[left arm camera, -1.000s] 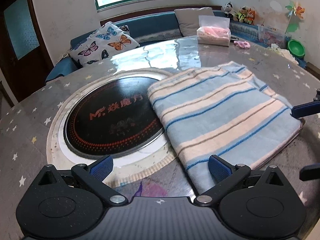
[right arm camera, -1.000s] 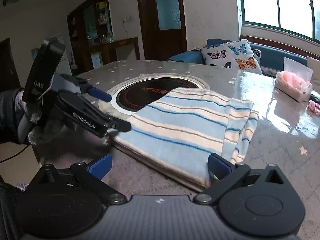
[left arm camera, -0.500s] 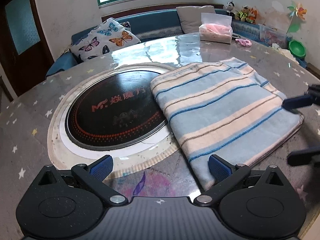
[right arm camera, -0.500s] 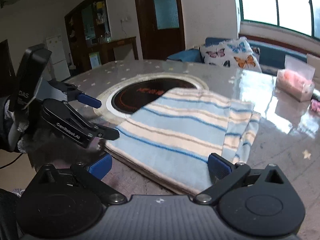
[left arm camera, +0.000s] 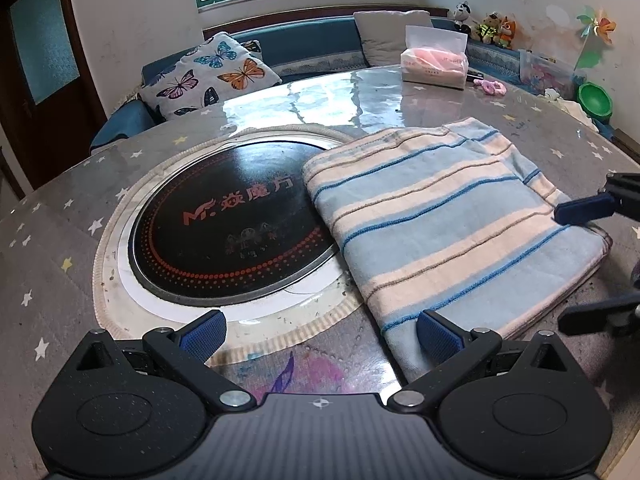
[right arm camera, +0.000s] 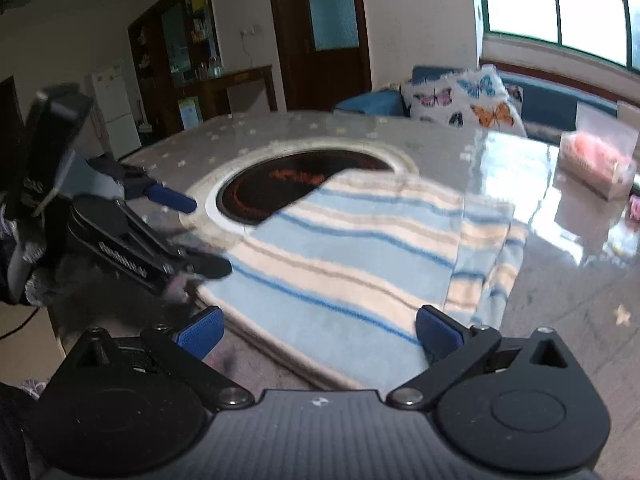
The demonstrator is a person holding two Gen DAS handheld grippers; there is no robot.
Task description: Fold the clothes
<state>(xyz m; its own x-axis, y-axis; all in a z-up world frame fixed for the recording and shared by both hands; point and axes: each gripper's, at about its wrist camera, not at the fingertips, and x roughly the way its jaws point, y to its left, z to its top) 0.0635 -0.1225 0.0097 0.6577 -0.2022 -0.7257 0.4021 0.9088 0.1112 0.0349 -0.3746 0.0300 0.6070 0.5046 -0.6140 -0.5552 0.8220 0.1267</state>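
Reading "Mr." on black cooktop point(left arm camera: 232, 228)

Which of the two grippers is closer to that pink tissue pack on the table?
Right. The right gripper sits at the striped towel's edge on the tissue pack's side; the left gripper is further back beside the hotplate.

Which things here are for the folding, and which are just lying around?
For the folding:
striped cloth, folded on the table
left gripper, open
right gripper, open

Just lying around:
tissue pack
butterfly pillow
black round cooktop
green bowl
soft toys
pinwheel
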